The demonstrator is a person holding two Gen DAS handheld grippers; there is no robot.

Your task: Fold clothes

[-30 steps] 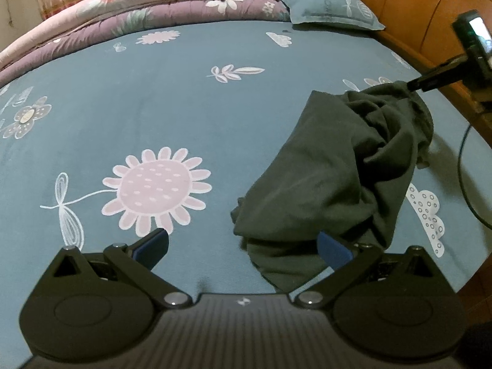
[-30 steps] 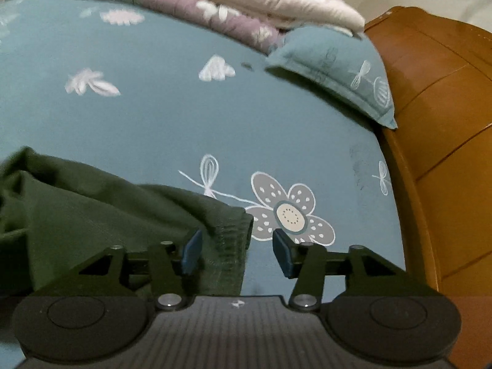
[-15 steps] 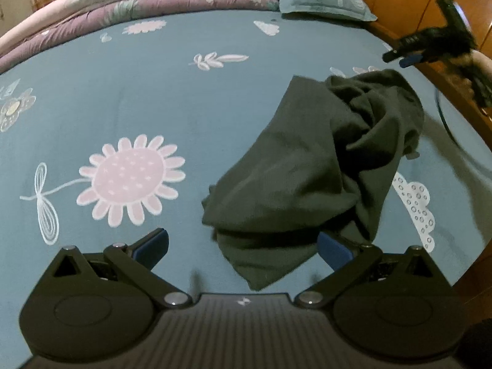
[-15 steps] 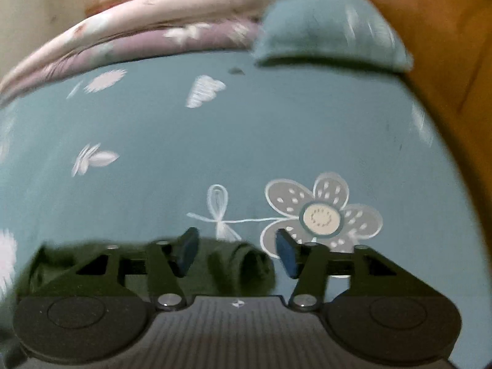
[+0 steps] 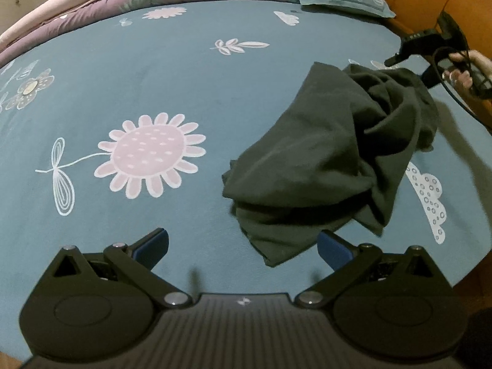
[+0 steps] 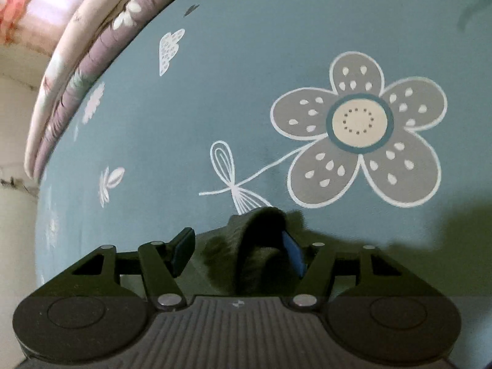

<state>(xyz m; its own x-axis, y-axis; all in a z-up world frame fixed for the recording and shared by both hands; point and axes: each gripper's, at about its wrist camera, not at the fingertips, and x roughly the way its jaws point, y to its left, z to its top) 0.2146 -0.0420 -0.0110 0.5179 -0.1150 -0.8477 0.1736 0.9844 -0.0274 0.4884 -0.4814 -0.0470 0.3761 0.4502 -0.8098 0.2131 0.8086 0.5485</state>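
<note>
Teal flower-print bed sheet (image 5: 190, 86) | crumpled dark green cotton garment (image 5: 332, 160) lying right of pink flower | left claw (image 5: 243, 246) wide open, empty | right claw (image 6: 240, 250) just been opening, garment fold between its jaws, unpinched

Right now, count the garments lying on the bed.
1: a dark green garment crumpled on the teal bedsheet near its right edge in the left wrist view, its near corner between the left gripper's jaws. Folds may hide others.
</note>
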